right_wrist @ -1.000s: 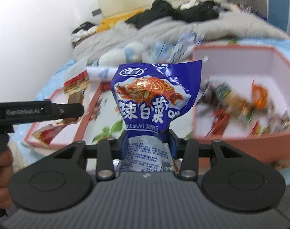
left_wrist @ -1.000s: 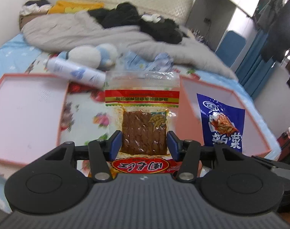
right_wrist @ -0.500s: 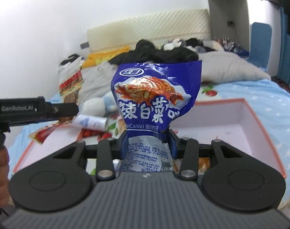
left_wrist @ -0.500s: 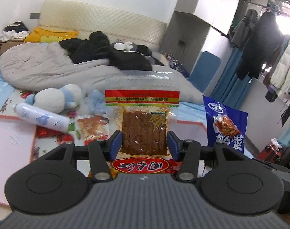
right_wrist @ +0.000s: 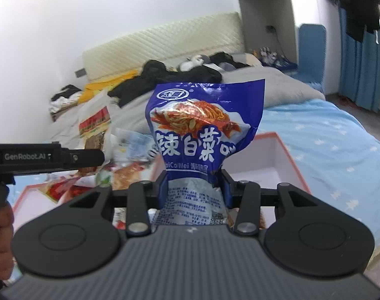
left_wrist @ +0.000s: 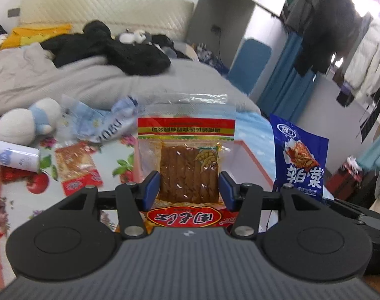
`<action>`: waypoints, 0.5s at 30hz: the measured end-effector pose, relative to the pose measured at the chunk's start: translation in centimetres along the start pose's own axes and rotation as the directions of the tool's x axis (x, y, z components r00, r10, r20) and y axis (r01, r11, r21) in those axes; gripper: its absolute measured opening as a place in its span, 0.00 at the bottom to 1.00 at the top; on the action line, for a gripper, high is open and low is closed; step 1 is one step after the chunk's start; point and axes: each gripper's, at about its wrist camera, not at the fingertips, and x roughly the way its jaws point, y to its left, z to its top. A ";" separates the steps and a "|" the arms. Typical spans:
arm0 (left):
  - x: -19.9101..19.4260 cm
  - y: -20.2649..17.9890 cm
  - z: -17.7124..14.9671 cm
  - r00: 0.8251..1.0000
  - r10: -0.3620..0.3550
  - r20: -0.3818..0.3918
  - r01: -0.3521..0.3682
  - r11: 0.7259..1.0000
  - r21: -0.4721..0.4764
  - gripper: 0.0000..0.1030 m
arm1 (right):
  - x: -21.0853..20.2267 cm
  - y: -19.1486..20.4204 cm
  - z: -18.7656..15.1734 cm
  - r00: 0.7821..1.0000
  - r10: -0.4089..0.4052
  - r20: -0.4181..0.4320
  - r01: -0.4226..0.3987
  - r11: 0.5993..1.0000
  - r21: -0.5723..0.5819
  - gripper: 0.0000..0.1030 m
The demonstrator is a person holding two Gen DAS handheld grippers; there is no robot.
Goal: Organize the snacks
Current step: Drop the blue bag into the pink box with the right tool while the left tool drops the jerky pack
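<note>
Clear brown-snack packet (left_wrist: 187, 165) upright between left gripper (left_wrist: 189, 187) jaws, above floral bedsheet (left_wrist: 50, 187).

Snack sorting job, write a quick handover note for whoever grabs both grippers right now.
Left gripper: shut on the clear pack of brown strips, held up off the bed.
Right gripper: shut on the blue pickled-cabbage bag, also in the air.
Pink tray lies on the bed beyond the right gripper; the part in view looks bare.
A loose red-and-orange snack pack still lies on the floral sheet, near the white spray can.
Done: both packs picked up. Left: place them, then collect the loose one.
</note>
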 end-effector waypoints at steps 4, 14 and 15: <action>4.0 -0.8 -0.7 0.997 -0.003 -0.077 0.004 1.000 0.011 0.56 | 1.6 -2.5 -1.1 0.998 -0.032 -0.047 0.033 0.999 0.017 0.43; 11.9 -1.6 -2.7 0.976 0.028 -0.215 -0.016 0.998 0.058 0.56 | 6.1 -6.4 -3.4 0.988 -0.046 -0.147 0.054 0.997 0.054 0.44; 12.3 -1.7 -2.9 0.975 0.030 -0.222 -0.016 0.998 0.063 0.56 | 6.4 -6.5 -3.6 0.987 -0.042 -0.155 0.051 0.997 0.056 0.44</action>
